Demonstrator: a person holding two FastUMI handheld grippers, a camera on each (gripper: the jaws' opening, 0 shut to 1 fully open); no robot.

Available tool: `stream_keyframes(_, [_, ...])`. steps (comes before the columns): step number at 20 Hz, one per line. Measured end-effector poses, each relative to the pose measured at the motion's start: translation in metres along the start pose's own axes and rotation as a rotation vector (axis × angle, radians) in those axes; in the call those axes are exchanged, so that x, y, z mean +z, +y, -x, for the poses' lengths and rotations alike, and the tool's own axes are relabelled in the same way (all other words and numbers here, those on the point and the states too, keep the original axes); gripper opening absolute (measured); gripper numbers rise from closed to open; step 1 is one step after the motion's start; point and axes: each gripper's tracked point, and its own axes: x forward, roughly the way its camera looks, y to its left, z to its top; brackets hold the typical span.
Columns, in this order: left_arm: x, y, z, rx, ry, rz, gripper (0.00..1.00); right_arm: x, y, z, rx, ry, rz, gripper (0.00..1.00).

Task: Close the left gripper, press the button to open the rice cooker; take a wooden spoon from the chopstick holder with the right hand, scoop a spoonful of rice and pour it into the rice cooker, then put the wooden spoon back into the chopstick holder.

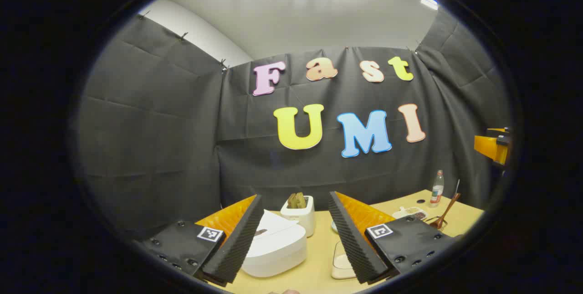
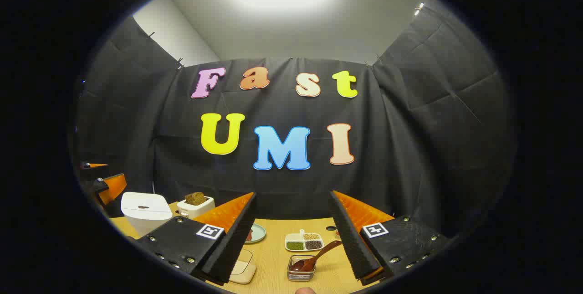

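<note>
Hovering our left gripper (image 1: 296, 234) over the closed rice cooker (image 1: 275, 248), we hold its fingers spread, not yet pressed together. Our right gripper (image 2: 294, 234), also spread, faces the wooden spoon (image 2: 314, 257).

Open tabletop between crowded ends

In the right gripper view, bare table (image 2: 278, 262) runs forward between the spread fingers up to the spoon (image 2: 314, 257), which leans out of its holder (image 2: 301, 270) just ahead, with the tray (image 2: 304, 242) close behind it. The cooker (image 2: 145, 212) and toaster (image 2: 196, 206) crowd the far left. In the left gripper view, the cooker (image 1: 275, 248) sits just past the left finger, a strip of table free to its right.
</note>
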Motion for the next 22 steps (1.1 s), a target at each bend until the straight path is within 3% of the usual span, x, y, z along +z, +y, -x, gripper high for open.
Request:
stream_keyframes(18, [0.0029, -0.0072, -0.0031, 0.005, -0.009, -0.007, 0.98, -0.0036, -0.0045, -0.0035, 0.011, 0.005, -0.006, 0.95])
stream_keyframes(19, [0.0011, -0.0060, -0.0026, 0.006, -0.008, -0.003, 0.93, -0.0033, -0.0042, -0.0040, 0.011, 0.005, -0.006, 0.95])
stream_keyframes(20, [0.0016, -0.0045, -0.0033, 0.012, -0.007, -0.001, 0.98, -0.0035, -0.0037, -0.0041, 0.011, 0.006, -0.005, 0.95])
stream_keyframes(22, [0.0029, -0.0009, -0.0046, 0.018, -0.008, 0.001, 0.95, -0.0037, -0.0034, -0.0039, 0.012, 0.005, -0.006, 0.95])
